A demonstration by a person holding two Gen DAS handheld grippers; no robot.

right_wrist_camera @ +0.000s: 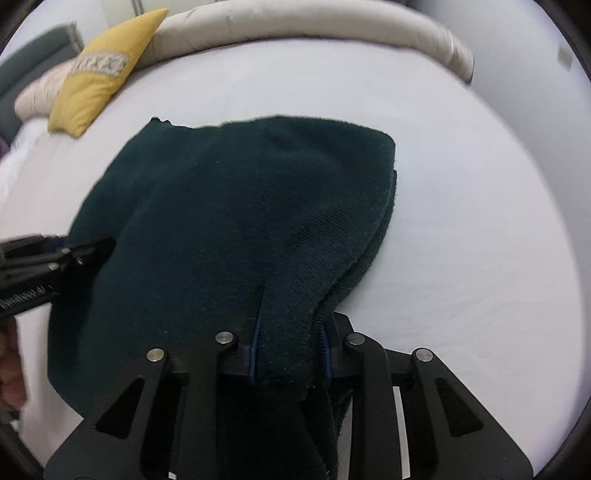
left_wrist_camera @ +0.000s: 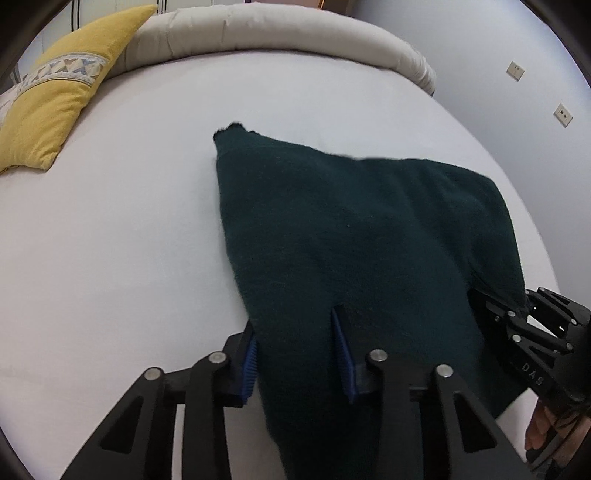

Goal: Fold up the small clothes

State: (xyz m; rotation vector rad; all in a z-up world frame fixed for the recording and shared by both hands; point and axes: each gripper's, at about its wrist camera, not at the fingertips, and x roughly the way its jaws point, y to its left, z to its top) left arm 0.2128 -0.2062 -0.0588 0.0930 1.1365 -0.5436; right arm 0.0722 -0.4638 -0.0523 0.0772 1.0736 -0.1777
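Observation:
A dark green knitted garment (left_wrist_camera: 351, 229) lies partly lifted over the white bed. My left gripper (left_wrist_camera: 299, 354) is shut on its near left edge, the blue pads pressing the cloth between them. My right gripper (right_wrist_camera: 290, 343) is shut on the near right edge of the same garment (right_wrist_camera: 240, 206), with folded layers bunched between its pads. The right gripper also shows in the left wrist view (left_wrist_camera: 532, 332) at the lower right. The left gripper shows in the right wrist view (right_wrist_camera: 55, 258) at the left. The cloth hangs stretched between both grippers.
The white bed sheet (left_wrist_camera: 110, 240) spreads all around. A yellow cushion (left_wrist_camera: 55, 99) lies at the far left. A rolled beige duvet (left_wrist_camera: 277, 33) runs along the far edge. A wall with sockets (left_wrist_camera: 515, 70) stands to the right.

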